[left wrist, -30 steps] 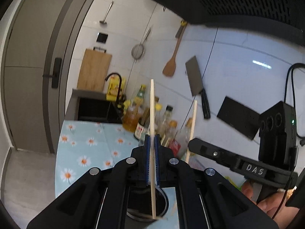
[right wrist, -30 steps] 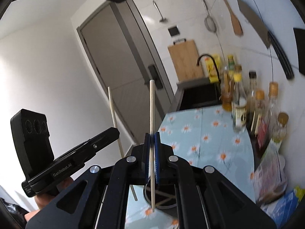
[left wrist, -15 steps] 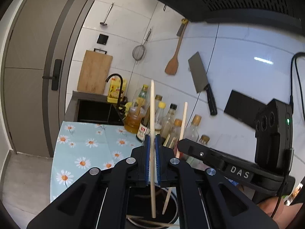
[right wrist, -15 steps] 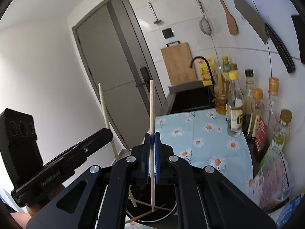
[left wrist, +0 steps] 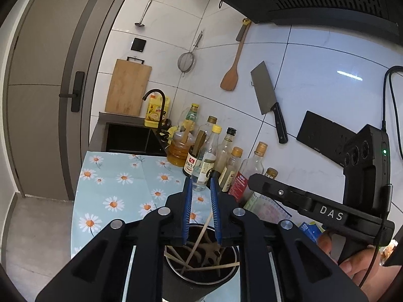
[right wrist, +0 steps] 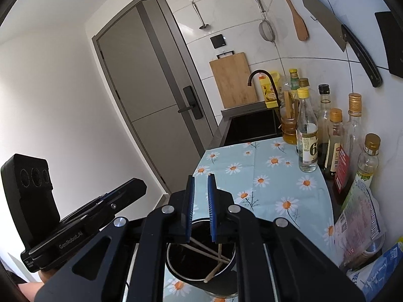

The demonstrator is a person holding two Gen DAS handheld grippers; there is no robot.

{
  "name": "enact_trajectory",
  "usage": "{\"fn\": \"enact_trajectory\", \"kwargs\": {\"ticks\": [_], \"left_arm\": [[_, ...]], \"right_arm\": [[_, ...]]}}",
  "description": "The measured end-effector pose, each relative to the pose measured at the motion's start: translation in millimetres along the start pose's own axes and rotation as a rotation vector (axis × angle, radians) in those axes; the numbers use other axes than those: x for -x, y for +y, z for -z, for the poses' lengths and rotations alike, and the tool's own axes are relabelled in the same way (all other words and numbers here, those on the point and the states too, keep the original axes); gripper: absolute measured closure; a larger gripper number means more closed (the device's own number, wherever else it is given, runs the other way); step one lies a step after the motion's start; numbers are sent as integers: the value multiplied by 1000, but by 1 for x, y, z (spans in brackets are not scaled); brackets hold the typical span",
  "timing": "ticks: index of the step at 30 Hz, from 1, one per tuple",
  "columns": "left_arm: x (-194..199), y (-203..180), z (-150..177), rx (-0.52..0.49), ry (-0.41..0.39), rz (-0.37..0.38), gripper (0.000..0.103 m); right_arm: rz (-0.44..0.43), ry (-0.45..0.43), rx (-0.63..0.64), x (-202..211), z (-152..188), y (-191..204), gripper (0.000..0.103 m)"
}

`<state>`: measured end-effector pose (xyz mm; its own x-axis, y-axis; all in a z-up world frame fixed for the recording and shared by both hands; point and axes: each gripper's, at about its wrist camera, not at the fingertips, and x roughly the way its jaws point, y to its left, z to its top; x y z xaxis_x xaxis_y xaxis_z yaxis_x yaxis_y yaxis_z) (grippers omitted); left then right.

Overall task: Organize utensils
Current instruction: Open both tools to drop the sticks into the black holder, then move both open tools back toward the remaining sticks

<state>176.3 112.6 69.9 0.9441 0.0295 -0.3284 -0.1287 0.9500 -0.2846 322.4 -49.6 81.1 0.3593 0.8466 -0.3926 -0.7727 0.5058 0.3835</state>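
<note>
Pale wooden chopsticks (left wrist: 199, 239) lying loose in dark round metal holder (left wrist: 201, 274), directly beneath left gripper (left wrist: 201, 196), jaws released, empty. Right gripper (right wrist: 200, 196) likewise parted, hovering above same holder on daisy-print blue tablecloth (right wrist: 277, 176).

- Even, soft daylight fills the kitchen; nothing here is dim except the pot's (left wrist: 201, 269) dark inside.
- A bright streak of glare sits on the white wall tiles (left wrist: 350, 75) at 2 o'clock in the left wrist view.
- Shadows are faint; the cleaver (left wrist: 267, 95) casts only a thin one.
- Fisheye bending curves the door frame (right wrist: 176, 75) and tile lines, with black vignette at every corner.
- Focus is crisp throughout, no motion blur.
</note>
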Motion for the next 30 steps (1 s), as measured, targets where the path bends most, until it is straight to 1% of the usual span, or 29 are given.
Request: {"fn": "enact_trajectory", "kwargs": {"ticks": [10,15,17,18,22,25,26,27,28,29,30], "left_arm": [[28,-13,-1,-23,-1,0,88],[44,-20,1,-42,24,7,84],[51,-23,3,-48,29,3,84],[54,-25,3,-49,35,5,83],[65,-31,8,-64,53,8,83],[70,-33,16,-64,87,14,78],[71,-33,20,-61,105,14,75],[72,-32,25,-55,123,10,75],[71,-32,28,-49,139,9,75],[72,-31,32,-47,149,7,75],[73,-31,37,-46,160,1,75]], "right_arm": [[-12,13,-16,32,5,15,91],[-21,36,-30,49,10,20,90],[-23,46,-39,56,13,22,83],[-26,51,-41,59,15,22,81],[-26,81,-50,71,24,22,80],[-26,118,-65,76,32,20,80],[-25,126,-70,77,35,19,79],[-23,133,-73,78,38,19,77],[-21,143,-77,79,42,19,72],[-20,154,-81,80,46,17,69],[-23,172,-89,79,51,16,69]]}}
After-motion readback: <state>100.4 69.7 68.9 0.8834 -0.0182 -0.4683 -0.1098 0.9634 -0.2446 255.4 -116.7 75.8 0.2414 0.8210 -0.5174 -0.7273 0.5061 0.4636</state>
